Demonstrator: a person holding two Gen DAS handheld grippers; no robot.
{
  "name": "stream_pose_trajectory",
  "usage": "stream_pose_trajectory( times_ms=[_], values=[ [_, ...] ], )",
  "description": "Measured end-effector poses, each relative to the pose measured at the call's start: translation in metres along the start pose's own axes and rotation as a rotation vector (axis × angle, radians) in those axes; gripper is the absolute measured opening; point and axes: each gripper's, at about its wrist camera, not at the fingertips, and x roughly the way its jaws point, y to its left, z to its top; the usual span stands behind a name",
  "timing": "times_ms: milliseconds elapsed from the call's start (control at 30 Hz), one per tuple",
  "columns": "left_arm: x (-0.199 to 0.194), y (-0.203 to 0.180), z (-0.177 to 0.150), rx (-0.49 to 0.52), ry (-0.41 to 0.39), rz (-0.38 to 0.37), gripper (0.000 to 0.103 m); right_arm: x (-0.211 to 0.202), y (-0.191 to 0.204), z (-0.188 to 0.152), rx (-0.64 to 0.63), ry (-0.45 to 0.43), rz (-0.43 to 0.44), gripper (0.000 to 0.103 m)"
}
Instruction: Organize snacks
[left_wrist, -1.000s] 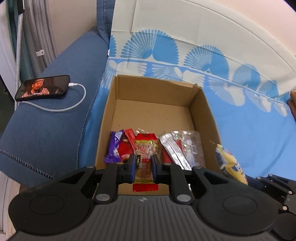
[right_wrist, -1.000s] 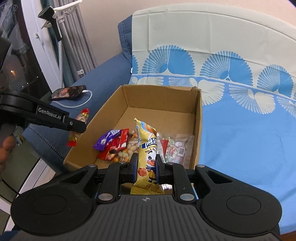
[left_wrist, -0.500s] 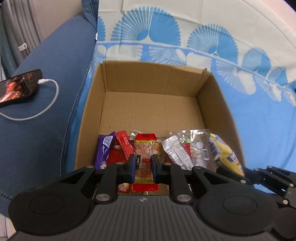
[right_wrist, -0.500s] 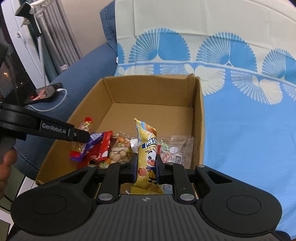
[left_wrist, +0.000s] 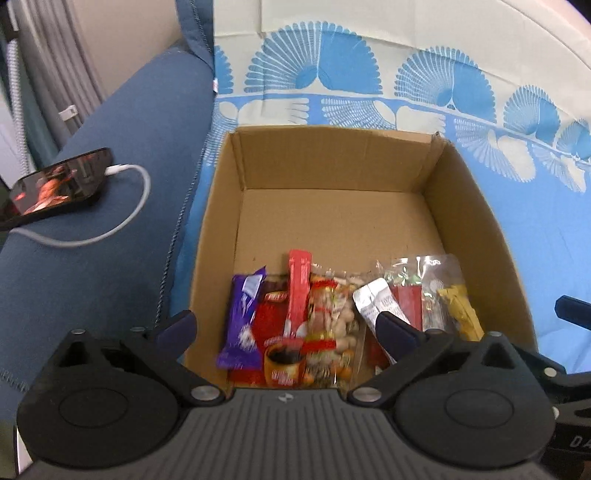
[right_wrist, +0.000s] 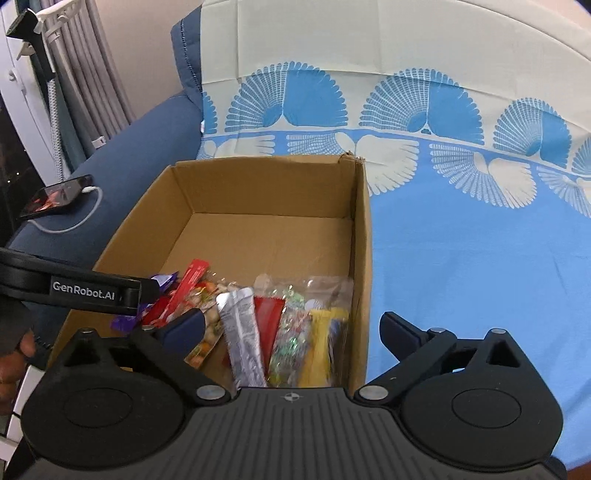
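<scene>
An open cardboard box (left_wrist: 476, 206) (right_wrist: 364, 236) sits on a blue patterned sheet. Several snack packets lie along its near end: a purple bar (left_wrist: 242, 319), a red stick (left_wrist: 298, 291), a nut packet (left_wrist: 332, 325), a silver sachet (right_wrist: 242, 332), a clear candy bag (right_wrist: 291, 336) and a yellow packet (left_wrist: 460, 314) (right_wrist: 321, 339). My left gripper (left_wrist: 286, 326) is open and empty above the near left packets. My right gripper (right_wrist: 291, 326) is open and empty above the near right packets. The left gripper's arm (right_wrist: 74, 288) shows in the right wrist view.
A lit phone (left_wrist: 55, 184) (right_wrist: 55, 195) on a white charging cable (left_wrist: 122, 229) lies on the dark blue sofa arm left of the box. The far half of the box floor (left_wrist: 332, 221) is bare cardboard. Blue sheet (right_wrist: 480, 258) spreads to the right.
Both grippers have opened. The left one let go of the nut packet and the right one let go of the yellow packet; both packets now lie in the box.
</scene>
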Motion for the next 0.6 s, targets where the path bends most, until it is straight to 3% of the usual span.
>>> stream_pose_trajectory(
  times_ms=[100,300,500,600],
  values=[
    [-0.018,-0.003,-0.014,0.012,-0.007,0.046,0.103,-0.020,0.005,-0.009,-0.007,-0.029,0.008,0.103],
    [-0.055,-0.004,-0.051,-0.012,-0.003,0.024,0.103,-0.062,0.025,-0.034,-0.059,-0.063,-0.010,0.103],
    [-0.087,-0.010,-0.075,0.041,-0.028,0.108,0.103,-0.092,0.035,-0.054,-0.057,-0.097,-0.018,0.103],
    [-0.101,-0.010,-0.086,0.028,-0.038,0.102,0.103,-0.107,0.038,-0.061,-0.059,-0.132,-0.031,0.103]
  ],
)
